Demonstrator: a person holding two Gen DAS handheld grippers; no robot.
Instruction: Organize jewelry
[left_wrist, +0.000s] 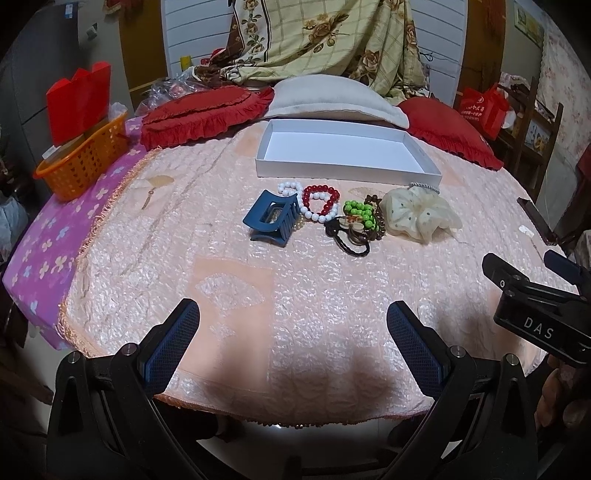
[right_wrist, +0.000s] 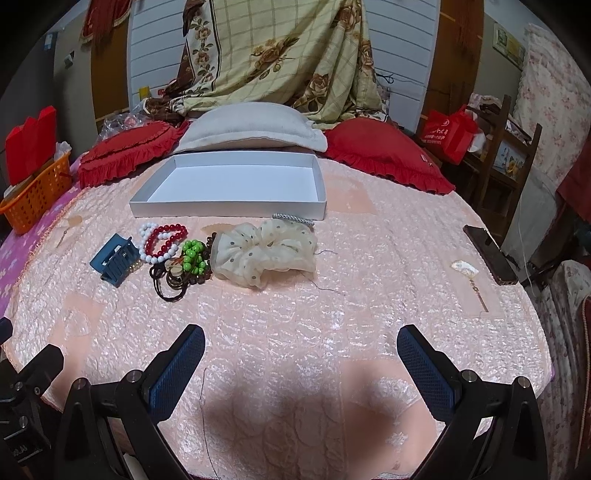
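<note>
Both wrist fisheyes sit low at the near edge of the bed (left_wrist: 229, 280), facing the far headboard end. Left view is offset left: white box (left_wrist: 347, 168) and jewelry pile (left_wrist: 354, 218) right of centre, right hand-held gripper (left_wrist: 532, 273) at its right edge. Right view is offset right: same box (right_wrist: 229, 208) and pile (right_wrist: 184, 258) left of centre. Both stand well back.

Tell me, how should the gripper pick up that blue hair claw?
Probably best by the blue hair claw at its open frame on top, coming down from above. It sits on the bedspread with that frame raised, so one finger could slip into the opening. Its left side is bare, while the white bead bracelet crowds its right. The left gripper is open and nearest.
</note>
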